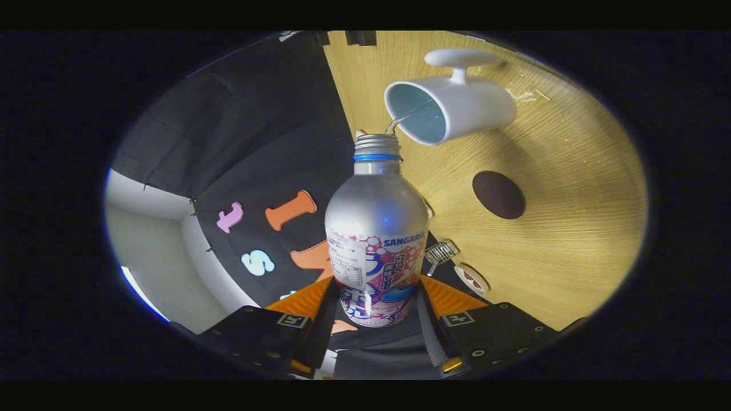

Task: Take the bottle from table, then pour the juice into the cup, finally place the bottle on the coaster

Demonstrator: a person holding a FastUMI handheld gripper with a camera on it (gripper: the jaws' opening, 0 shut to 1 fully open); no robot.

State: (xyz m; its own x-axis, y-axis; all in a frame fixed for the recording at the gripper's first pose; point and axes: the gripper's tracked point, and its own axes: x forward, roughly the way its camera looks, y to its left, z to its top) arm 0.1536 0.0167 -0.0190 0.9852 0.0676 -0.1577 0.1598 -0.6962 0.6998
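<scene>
A silver aluminium bottle (376, 228) with a pink, white and blue label sits between my fingers, and my gripper (377, 305) is shut on its lower body. The bottle is tipped over sideways, its open threaded mouth close to the rim of a white mug (457, 105) with a pale blue inside. A thin clear stream runs from the mouth into the mug. The mug stands on the wooden table (571, 188), handle pointing away from the bottle. A dark brown round coaster (498, 194) lies on the table beside the mug, beyond my right finger.
A small metal wire piece (441, 252) and a small round white-and-red item (472, 279) lie on the table near my right finger. Black cloth wall stands along the table's far side, with a white wall past it.
</scene>
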